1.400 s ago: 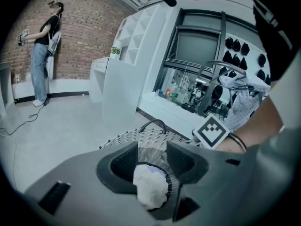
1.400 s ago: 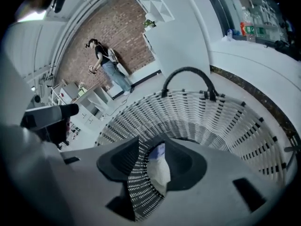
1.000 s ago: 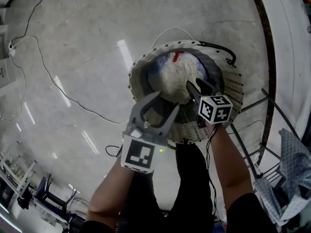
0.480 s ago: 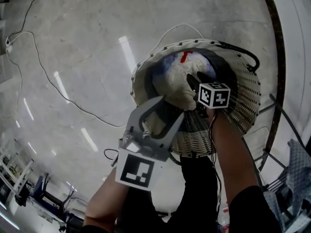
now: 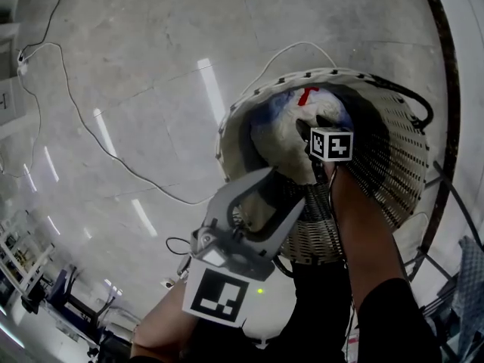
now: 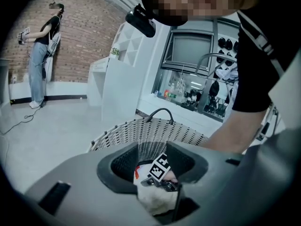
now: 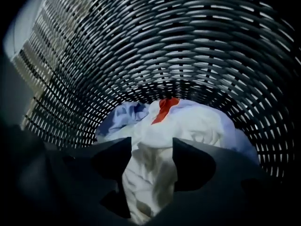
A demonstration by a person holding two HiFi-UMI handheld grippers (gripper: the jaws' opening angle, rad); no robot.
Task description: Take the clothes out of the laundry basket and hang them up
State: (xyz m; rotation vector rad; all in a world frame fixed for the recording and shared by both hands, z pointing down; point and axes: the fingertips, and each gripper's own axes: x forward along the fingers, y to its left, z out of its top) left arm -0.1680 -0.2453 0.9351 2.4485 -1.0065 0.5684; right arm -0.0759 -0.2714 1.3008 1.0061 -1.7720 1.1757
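Note:
A wicker laundry basket stands on the floor with clothes inside: a white garment, a blue one and a red piece. My right gripper reaches down deep into the basket. Its jaws have just been opening and stand open, with the white garment lying between and below the tips without being pinched. My left gripper hovers open and empty over the basket's near rim, looking down at the right gripper's marker cube.
A black handle arches off the basket's far rim. A white cable snakes over the floor at the left. Metal rack bars and a patterned cloth are at the right. Another person stands by the brick wall.
My right gripper has sunk from the basket's rim down inside, right over the white garment. The left gripper has stayed near the front rim, a little lower.

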